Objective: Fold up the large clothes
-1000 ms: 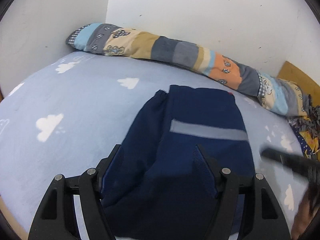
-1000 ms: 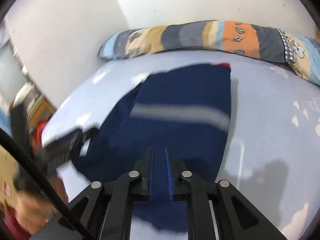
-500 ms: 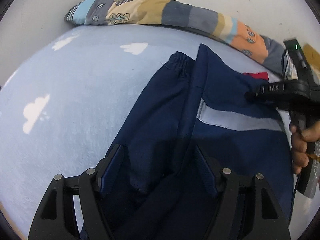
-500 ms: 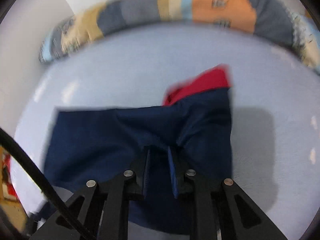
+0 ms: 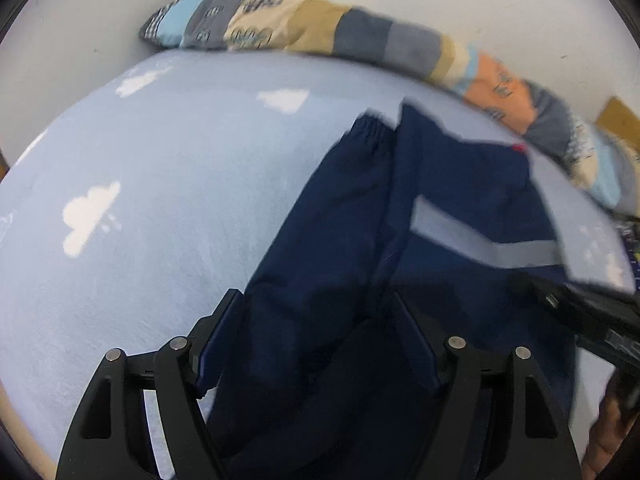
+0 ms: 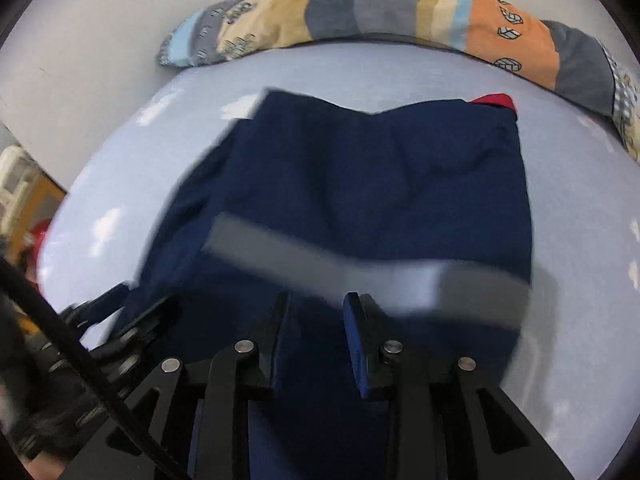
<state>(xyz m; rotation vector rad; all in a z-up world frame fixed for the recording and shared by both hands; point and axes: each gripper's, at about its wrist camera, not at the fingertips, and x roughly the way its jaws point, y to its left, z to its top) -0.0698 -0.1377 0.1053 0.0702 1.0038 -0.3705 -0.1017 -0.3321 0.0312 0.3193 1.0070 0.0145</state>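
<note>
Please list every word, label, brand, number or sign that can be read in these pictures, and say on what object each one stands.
No text can be read in either view.
Bolster: only small drawn figures, no words.
Sheet: white cloud shapes, no writing.
Navy garment: a plain grey stripe and a red patch, no label legible.
Right gripper body, seen from the left wrist: too blurred to tell any marking.

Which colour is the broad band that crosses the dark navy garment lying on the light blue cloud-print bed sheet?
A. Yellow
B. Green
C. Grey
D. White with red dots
C: a plain grey band runs across the dark navy garment in both wrist views.
</note>
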